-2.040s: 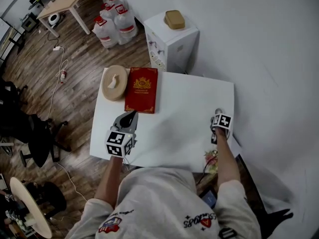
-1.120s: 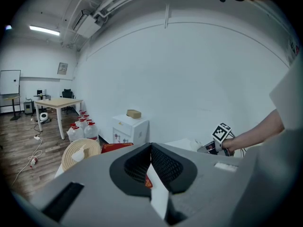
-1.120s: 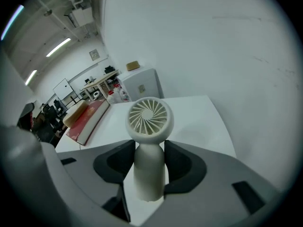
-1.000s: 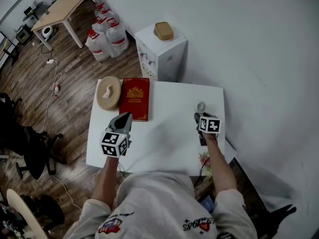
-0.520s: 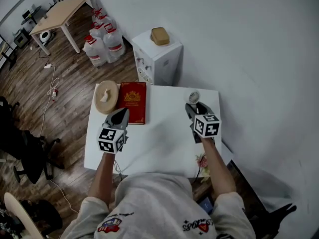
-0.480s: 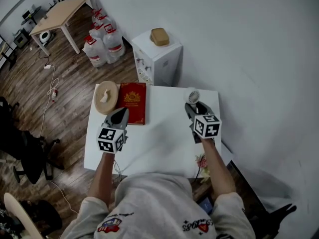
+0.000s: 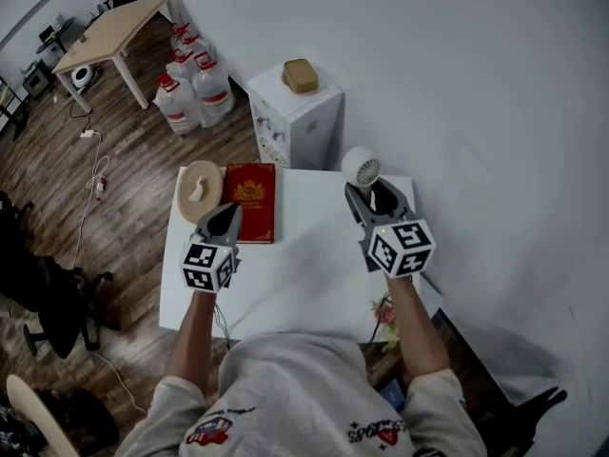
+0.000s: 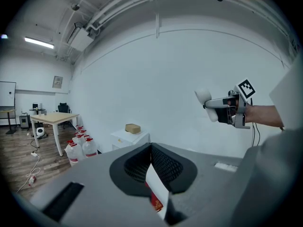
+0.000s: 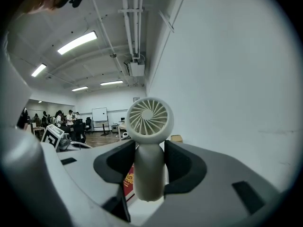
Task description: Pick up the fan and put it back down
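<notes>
A small white handheld fan [image 7: 362, 169] is held up in the air above the far right corner of the white table [image 7: 295, 274]. My right gripper [image 7: 375, 198] is shut on its handle, with the round grille pointing up. In the right gripper view the fan [image 9: 147, 119] stands upright between the two jaws of the right gripper [image 9: 150, 167], both pressing on its stem. My left gripper [image 7: 230, 213] hovers over the table's left half, jaws shut with nothing in them. In the left gripper view the left gripper [image 8: 151, 148] looks toward the raised fan [image 8: 203, 98].
A red book [image 7: 250, 203] and a round wooden board [image 7: 198, 190] lie at the table's far left. Behind the table stands a white cabinet [image 7: 297, 117] with a brown box [image 7: 300, 75] on it. Water jugs [image 7: 190, 89] and a wooden table [image 7: 105, 31] stand on the floor further back.
My right gripper has risen from near the table's right edge, carrying the fan high into the air and tipping closer to level. The left gripper lifted slightly and stayed shut.
</notes>
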A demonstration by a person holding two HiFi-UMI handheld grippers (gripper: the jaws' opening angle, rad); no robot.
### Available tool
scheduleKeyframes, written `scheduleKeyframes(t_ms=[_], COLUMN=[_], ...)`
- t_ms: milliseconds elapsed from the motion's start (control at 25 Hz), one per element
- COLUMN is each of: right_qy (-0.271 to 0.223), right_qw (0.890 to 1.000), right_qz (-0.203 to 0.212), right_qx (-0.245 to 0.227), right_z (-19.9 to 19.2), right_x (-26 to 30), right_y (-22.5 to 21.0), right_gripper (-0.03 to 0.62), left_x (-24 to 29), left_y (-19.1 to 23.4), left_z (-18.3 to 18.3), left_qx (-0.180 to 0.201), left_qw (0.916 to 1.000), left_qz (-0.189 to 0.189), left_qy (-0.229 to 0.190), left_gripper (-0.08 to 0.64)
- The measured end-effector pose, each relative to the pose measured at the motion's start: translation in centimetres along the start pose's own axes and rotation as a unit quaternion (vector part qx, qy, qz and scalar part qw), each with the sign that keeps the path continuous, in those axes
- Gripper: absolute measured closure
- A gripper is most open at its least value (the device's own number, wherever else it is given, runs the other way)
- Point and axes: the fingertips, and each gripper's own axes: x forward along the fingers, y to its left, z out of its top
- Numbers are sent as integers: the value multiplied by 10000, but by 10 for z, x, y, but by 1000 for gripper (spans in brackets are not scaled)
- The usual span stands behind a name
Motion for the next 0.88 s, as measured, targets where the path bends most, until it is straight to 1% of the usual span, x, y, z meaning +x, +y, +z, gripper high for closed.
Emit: scheduleKeyframes(t_ms=[320, 560, 720, 880], right_qy=[193, 479, 810, 1233], right_qw=[9998, 9988, 9965, 9916], right_qz=[20, 117, 211, 381], right_qx=[-44, 28, 39, 21], right_z=[-13, -34, -57, -93], right_x=[1, 6, 19, 38], right_y=[7, 15, 23, 37], right_gripper=[397, 397, 397, 396], left_x=[-6, -17, -27, -39], left_y=[4, 7, 14, 24], left_z=[-10, -19, -26, -37], left_qx=[-55, -122, -172, -263], left_qw=[10000, 9998, 9995, 9988], left_qz=[43, 115, 216, 352], left_qy=[63, 101, 147, 212], left_gripper=[555, 555, 555, 555])
